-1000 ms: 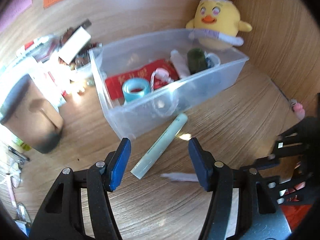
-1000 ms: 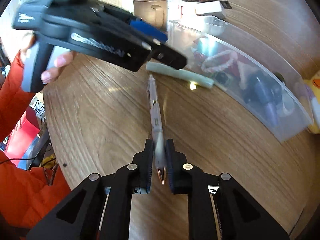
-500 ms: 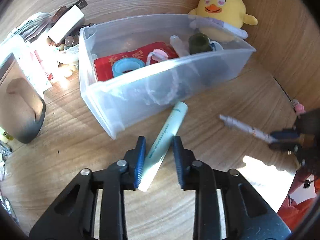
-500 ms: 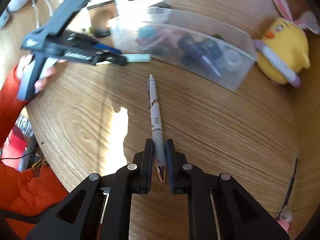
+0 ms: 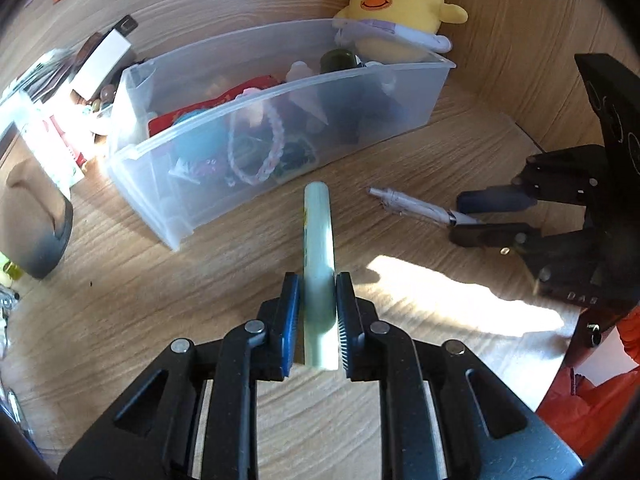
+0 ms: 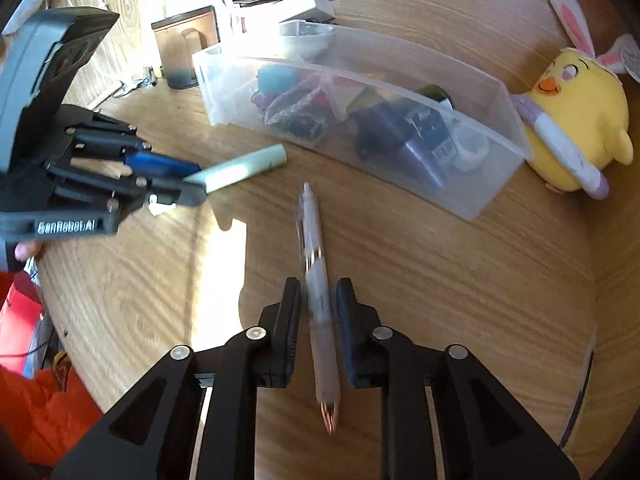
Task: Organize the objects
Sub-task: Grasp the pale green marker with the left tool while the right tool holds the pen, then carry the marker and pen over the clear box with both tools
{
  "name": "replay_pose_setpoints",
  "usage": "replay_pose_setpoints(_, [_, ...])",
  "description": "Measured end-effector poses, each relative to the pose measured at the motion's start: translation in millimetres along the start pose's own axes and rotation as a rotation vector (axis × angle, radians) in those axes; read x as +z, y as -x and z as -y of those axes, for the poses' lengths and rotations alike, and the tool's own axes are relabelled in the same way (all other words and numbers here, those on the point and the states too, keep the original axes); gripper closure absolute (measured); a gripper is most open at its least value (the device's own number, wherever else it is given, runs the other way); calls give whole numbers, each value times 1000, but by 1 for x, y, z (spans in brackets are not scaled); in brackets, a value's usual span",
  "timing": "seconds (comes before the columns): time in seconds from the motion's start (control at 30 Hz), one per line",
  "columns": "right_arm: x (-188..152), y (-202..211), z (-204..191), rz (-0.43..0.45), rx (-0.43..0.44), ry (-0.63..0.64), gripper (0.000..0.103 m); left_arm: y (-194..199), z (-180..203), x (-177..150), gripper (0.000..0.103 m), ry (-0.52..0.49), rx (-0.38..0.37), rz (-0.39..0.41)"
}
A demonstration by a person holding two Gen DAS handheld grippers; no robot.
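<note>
My left gripper is shut on a pale green tube and holds it above the wooden table, pointing at the clear plastic bin. My right gripper is shut on a white pen, tip toward the camera, in front of the bin. Each gripper shows in the other's view: the left one with the tube, the right one with the pen. The bin holds several small items.
A yellow plush chick sits behind the bin's right end, also in the right wrist view. A brown box and cluttered boxes and papers stand left of the bin. The table's curved edge runs on the right.
My left gripper closed on the green tube and lifted it, now pointing straight ahead. My right gripper with the pen swung toward the bin's front.
</note>
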State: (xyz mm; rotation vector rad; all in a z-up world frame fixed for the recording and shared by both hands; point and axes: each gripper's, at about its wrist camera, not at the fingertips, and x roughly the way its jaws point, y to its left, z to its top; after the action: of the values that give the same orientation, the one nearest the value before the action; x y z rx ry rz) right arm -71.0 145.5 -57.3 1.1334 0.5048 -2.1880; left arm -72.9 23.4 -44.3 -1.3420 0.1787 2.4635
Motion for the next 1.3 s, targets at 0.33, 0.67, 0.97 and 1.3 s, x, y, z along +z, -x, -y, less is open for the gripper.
replay_pose_setpoints(0.33, [11, -12, -7, 46, 6, -24, 87, -8, -6, 9, 88, 51, 19, 35])
replay_pose_setpoints(0.67, [5, 9, -12, 125, 26, -46, 90, 15, -3, 2, 88, 114, 15, 106])
replay_pose_setpoints(0.97, [21, 41, 7, 265, 32, -113, 90, 53, 1, 14, 88, 127, 10, 231])
replay_pose_setpoints(1.3, [34, 77, 21, 388, 31, -176, 90, 78, 0, 37, 88, 136, 3, 327])
